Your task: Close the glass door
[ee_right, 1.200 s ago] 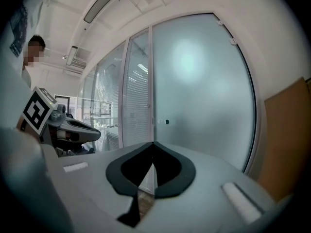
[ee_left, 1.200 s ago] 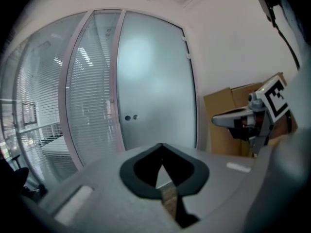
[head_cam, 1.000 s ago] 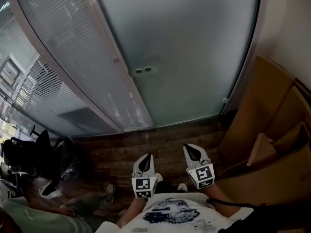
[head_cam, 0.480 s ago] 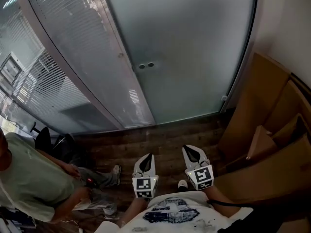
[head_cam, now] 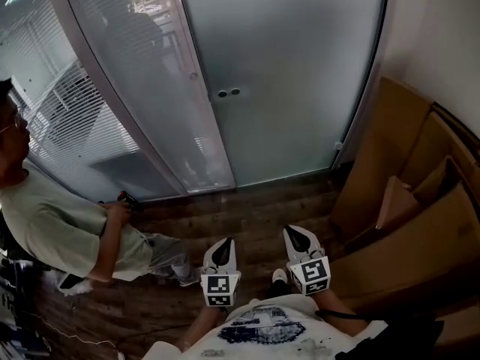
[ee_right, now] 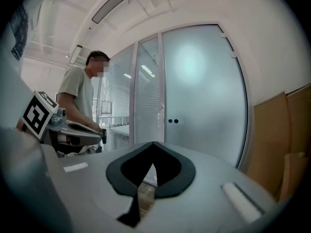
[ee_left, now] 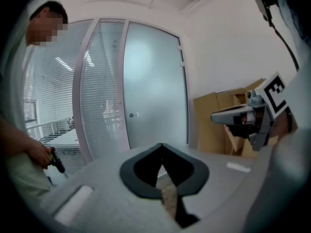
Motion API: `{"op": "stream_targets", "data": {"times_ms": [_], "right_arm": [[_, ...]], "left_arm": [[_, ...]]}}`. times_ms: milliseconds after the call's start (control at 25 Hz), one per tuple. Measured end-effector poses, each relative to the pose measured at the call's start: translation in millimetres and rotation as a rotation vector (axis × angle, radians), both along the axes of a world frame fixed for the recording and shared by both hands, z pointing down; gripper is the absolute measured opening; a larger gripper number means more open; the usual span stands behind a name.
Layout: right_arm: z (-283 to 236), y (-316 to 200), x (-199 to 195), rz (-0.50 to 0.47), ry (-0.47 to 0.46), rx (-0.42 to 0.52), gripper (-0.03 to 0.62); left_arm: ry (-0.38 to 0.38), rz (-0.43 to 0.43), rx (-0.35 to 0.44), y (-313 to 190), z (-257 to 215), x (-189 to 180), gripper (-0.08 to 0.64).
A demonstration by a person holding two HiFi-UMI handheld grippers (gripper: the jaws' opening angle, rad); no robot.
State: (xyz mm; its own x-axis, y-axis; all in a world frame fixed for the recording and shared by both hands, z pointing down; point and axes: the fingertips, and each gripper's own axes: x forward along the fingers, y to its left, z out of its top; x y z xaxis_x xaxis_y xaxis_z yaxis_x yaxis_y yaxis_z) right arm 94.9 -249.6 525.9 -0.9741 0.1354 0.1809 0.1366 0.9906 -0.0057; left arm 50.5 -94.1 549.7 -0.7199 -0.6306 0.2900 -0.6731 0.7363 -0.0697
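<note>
- Grippers sit low, close to the body. The left gripper [head_cam: 223, 244] has its jaws pressed together on nothing, and the right gripper [head_cam: 297, 232] is the same. Keeping them closed seems best, since a blunt closed tip pushes glass better than spread jaws.
- A person [head_cam: 52, 216] stands at far left with a dark tool [head_cam: 129, 200] in hand, near the glass wall [head_cam: 82, 118]. Any approach should keep to the door side so the left arm does not brush them.
- The post [head_cam: 208, 130] marks where the door's free edge meets the frame.
- The door [head_cam: 292, 73], a frosted pane, stands ahead across bare floor [head_cam: 255, 208], well apart from both grippers. It looks in line with the post, but I cannot tell whether it is fully home or a slight gap remains.
- Two small round fittings [head_cam: 229, 93] sit on the pane just beside the free edge. My judgement is to press there, or just right of them, because that is farthest from what look like hinges [ee_left: 181, 63] on the right side and needs the least force.
- Push flat on and slowly until the pane stops. A hard shove risks a slam or a tip sliding on the smooth glass.
- Cardboard [head_cam: 405, 201] leans at far right, so the right elbow should stay tucked in on the way forward.
</note>
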Motion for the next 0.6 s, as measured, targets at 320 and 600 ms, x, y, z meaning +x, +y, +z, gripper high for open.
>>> {"op": "stream_targets", "data": {"times_ms": [320,600], "right_arm": [[-8.6,34.7,44.7,0.029,-0.012,0.019,0.006],[-10.1,38.9,70.1,0.056,-0.012,0.025,0.006]], "left_arm": [[0.002,0.021,0.015,34.9,2.1,42.1,0.003],[-0.004,0.044,0.028,38.9,-1.3,65.4,0.003]]}}
